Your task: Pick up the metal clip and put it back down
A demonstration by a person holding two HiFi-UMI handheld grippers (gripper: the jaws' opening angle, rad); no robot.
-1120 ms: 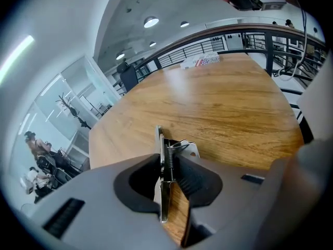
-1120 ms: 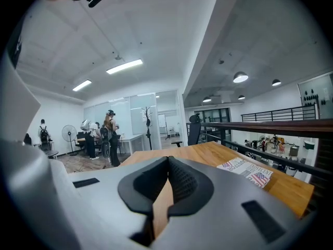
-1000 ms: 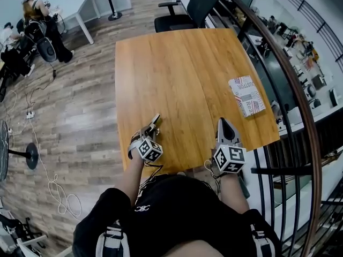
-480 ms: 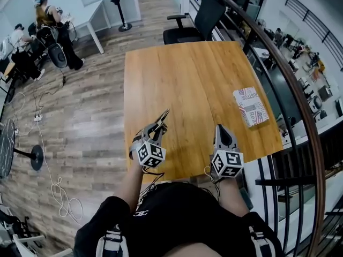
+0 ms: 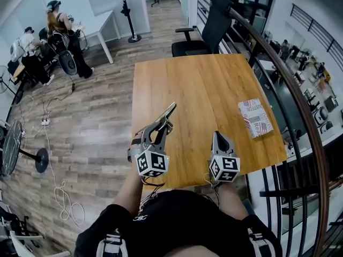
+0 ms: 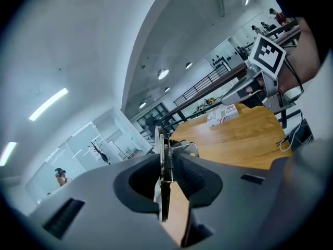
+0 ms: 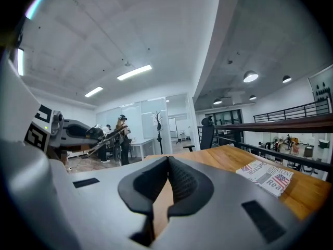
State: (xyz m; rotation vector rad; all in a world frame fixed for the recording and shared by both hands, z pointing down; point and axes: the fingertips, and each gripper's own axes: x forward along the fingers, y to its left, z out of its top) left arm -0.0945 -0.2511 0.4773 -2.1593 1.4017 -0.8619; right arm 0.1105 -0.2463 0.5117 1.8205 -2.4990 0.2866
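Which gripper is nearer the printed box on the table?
Right. The right gripper is at the table's near edge, the printed box ahead to its right. The left gripper, shut on the metal clip, is over the left side.

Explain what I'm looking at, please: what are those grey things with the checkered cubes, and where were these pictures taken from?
No robot here: a person holds a grey two-jaw gripper in each hand, each with a marker cube. One picture comes from a camera on the person's head, looking down; the other two from cameras riding on the grippers, looking along their jaws. On the square wooden table lies a white packet with red and blue print. The left gripper is clamped on a thin metal clip, held clear of the table. The right gripper is shut and empty.
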